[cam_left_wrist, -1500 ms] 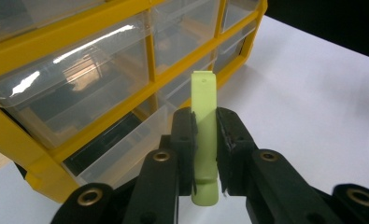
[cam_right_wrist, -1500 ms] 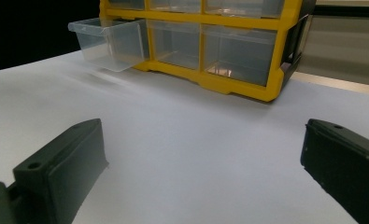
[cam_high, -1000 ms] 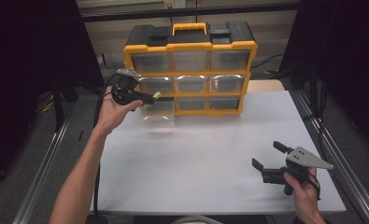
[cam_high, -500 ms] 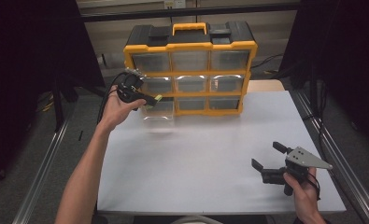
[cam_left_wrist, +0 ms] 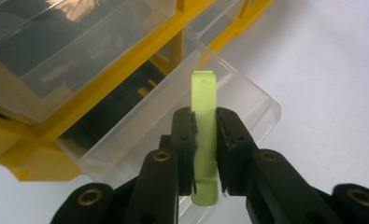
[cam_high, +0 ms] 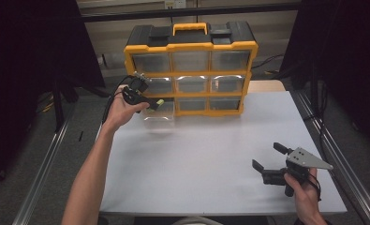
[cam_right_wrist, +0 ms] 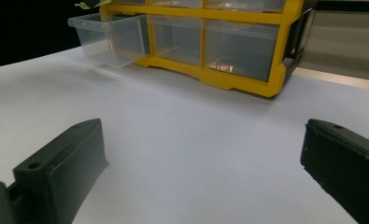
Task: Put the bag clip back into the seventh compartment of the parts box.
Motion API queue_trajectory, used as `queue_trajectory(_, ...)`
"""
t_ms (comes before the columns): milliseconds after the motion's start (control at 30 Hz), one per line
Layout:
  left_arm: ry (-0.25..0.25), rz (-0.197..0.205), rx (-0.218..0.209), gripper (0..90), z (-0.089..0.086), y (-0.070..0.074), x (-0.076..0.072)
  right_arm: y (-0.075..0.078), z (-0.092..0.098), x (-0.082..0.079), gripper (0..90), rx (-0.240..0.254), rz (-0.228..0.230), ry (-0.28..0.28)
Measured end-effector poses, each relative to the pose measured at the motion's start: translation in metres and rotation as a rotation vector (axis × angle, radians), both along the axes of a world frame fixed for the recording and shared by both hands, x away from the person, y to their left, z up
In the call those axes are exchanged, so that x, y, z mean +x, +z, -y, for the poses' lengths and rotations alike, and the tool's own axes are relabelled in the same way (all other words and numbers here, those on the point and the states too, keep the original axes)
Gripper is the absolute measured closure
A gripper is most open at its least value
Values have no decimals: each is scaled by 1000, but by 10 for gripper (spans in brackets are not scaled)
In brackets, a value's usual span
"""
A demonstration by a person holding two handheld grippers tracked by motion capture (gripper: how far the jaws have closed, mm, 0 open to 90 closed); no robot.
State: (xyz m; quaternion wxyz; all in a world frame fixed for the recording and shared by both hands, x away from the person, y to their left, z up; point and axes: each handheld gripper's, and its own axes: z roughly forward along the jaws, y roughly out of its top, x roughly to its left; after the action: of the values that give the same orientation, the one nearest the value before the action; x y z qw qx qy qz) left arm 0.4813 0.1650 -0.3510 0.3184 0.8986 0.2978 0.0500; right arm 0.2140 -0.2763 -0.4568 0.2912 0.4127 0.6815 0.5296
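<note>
- While the clear plastic drawer at the yellow organizer's bottom left sits pulled out, left gripper pinches a flat lime-green strip right above it.
- Dropping it in looks like what's left.
- Right gripper idles near right, jaws wide, empty.

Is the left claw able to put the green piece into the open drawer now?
Probably yes: the left claw holds the green piece just above the open drawer, with nothing between.

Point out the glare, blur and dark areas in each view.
High view: glare on the organizer's middle drawers, black surroundings. Left gripper view: glare on the upper drawer, the near green strip end soft. Right gripper view: its jaws blurred, a soft shadow under the open drawer.
</note>
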Motion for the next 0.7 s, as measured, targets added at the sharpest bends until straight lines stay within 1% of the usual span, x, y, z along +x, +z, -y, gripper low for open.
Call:
queue_trajectory(33, -10, 8, 5, 785, 0, 0, 1, 0, 0, 0, 0, 0, 0, 0)
queue_trajectory(67, -6, 10, 4, 785, 1, -2, 2, 0, 0, 0, 0, 1, 0, 0)
queue_trajectory(100, -8, 0, 13, 785, 1, -2, 2, 0, 0, 0, 0, 2, -2, 0)
queue_trajectory(133, 1, -3, -6, 785, 3, -4, 3, 0, 0, 0, 0, 1, 0, 1)
queue_trajectory(167, -5, -1, 11, 785, 2, -5, 4, 0, 0, 0, 0, 1, -1, 1)
queue_trajectory(200, -5, -11, 15, 784, 2, -6, 4, 0, 0, 0, 0, 5, -2, -2)
queue_trajectory(233, -11, -6, 15, 784, 2, -7, 5, 0, 0, 0, 0, 5, -2, -3)
queue_trajectory(267, -35, -2, 44, 784, 1, -8, 7, 0, 0, 0, 0, 3, -2, 0)
queue_trajectory(300, -29, -6, 44, 784, 1, -8, 7, 0, 0, -1, 0, 3, -2, 2)
queue_trajectory(333, -34, -12, 55, 784, 0, -8, 8, 0, 0, 0, 0, 3, 0, 0)
queue_trajectory(400, -34, -4, 38, 784, 1, -11, 9, 0, 0, 0, 0, 3, -4, 2)
queue_trajectory(433, -55, -2, 65, 784, 1, -11, 10, 0, 0, 0, 0, 3, -5, 2)
queue_trajectory(467, -45, -14, 60, 783, 2, -12, 10, 0, 0, 0, 0, 1, -2, 4)
queue_trajectory(500, -31, -13, 50, 783, 4, -15, 10, 0, 0, 0, 0, 1, -2, 3)
queue_trajectory(533, -45, -23, 84, 783, 3, -15, 11, 0, 0, 0, 0, 1, -2, 4)
queue_trajectory(633, -45, -16, 66, 784, 7, -18, 12, 0, 0, 0, 0, 4, -6, 2)
queue_trajectory(667, -49, -21, 87, 783, 8, -18, 11, 0, 0, 0, 0, 3, -3, 5)
queue_trajectory(700, -49, -15, 75, 784, 10, -19, 12, 0, 0, 0, 0, 4, -3, 5)
